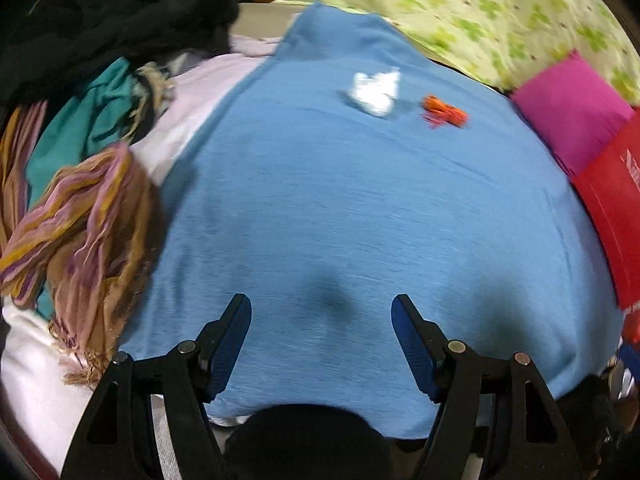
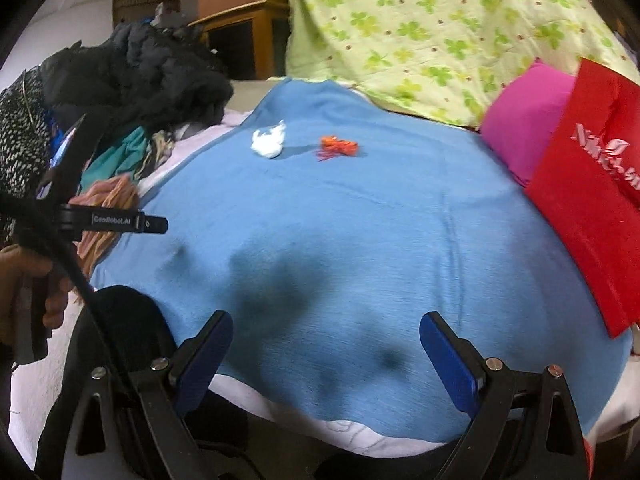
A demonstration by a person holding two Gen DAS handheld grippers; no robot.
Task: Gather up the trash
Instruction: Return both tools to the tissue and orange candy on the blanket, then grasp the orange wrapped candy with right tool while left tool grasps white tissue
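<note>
A crumpled white paper scrap [image 1: 375, 93] [image 2: 269, 143] and a small orange scrap [image 1: 443, 113] [image 2: 338, 145] lie side by side at the far part of a blue cloth [image 1: 340, 220] [image 2: 360, 240]. My left gripper [image 1: 321, 308] is open and empty, low over the near part of the cloth. My right gripper [image 2: 326, 326] is open and empty too, over the cloth's near edge. The left gripper's body [image 2: 100, 222] and the hand holding it show at the left of the right wrist view.
A red bag [image 2: 592, 200] [image 1: 612, 216] and a magenta cushion [image 2: 524, 136] [image 1: 568, 112] lie at the right. A pile of clothes and scarves [image 1: 80, 200] [image 2: 132, 76] lies at the left. A green flowered fabric [image 2: 440, 32] hangs behind.
</note>
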